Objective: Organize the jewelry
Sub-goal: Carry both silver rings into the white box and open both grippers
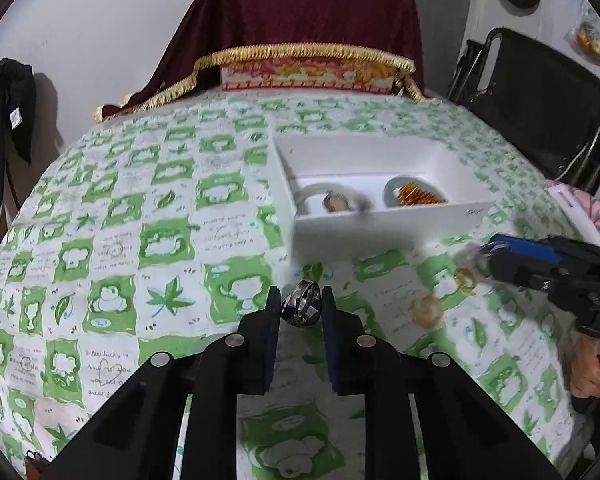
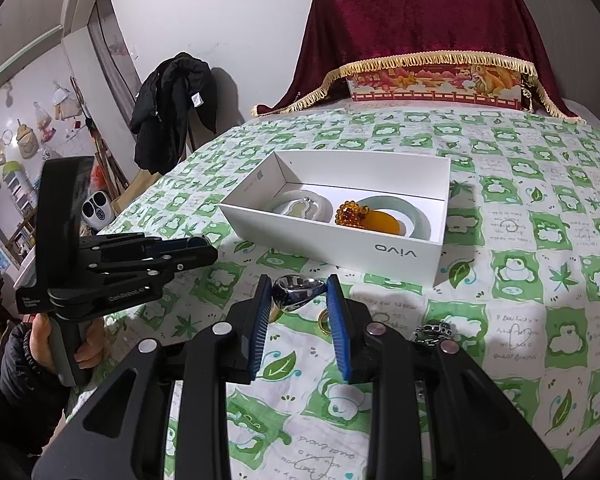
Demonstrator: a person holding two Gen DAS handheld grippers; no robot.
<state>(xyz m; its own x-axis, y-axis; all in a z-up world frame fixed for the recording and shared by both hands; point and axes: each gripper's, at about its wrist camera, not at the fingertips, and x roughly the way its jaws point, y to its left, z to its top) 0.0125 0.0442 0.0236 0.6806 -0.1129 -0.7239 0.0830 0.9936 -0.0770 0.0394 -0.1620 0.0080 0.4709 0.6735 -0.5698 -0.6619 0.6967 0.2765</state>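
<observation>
From the left wrist, the left tongs pinch a dark metal ring by its rim, just above the green-checked bench, in front of the white box. Two pale rings lie loose near the right tongs.

From the right wrist, the right tongs clamp a silver ring across its band, short of the box, which already holds bangles and amber beads. A gold ring and a chain wait on the cloth. Both rings look small, stiff, smooth and probably slippery; gripping across the band suits them best.
</observation>
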